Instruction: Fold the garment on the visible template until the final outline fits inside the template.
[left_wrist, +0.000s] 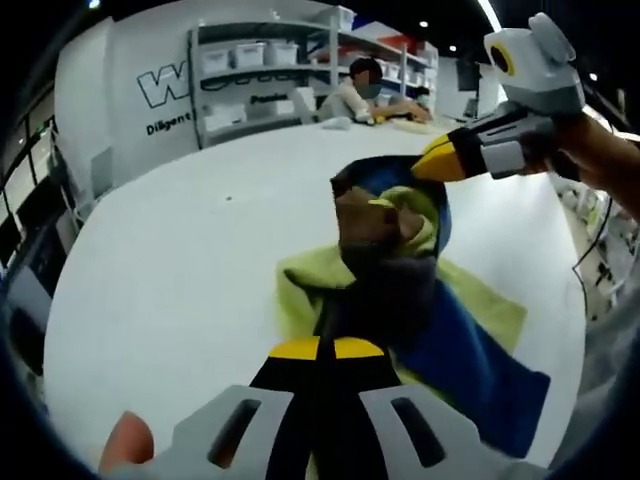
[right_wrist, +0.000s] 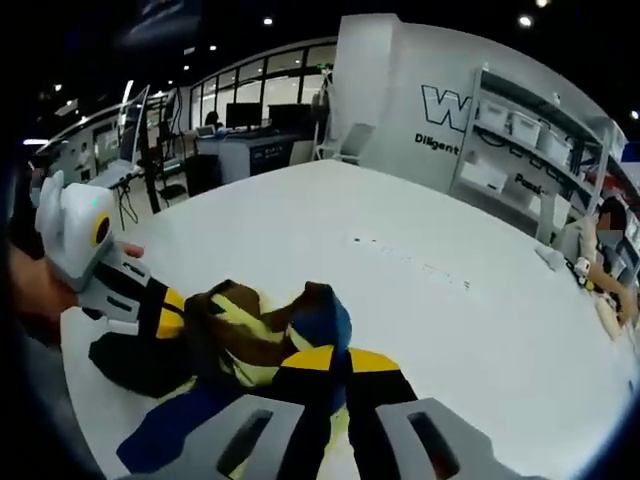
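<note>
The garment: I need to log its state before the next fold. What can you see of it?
The garment is soft cloth in blocks of blue, yellow-green and dark brown. It lies bunched and crumpled on the white table, partly lifted into a hump rather than flat. The left gripper looks shut on its near edge, and the right gripper pinches the far, raised blue edge. In the right gripper view a blue part trails flat toward the near table edge. I cannot make out a template outline.

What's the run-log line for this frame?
stage: mid-fold | left tongs: shut on garment | right tongs: shut on garment | table: garment bunched
</note>
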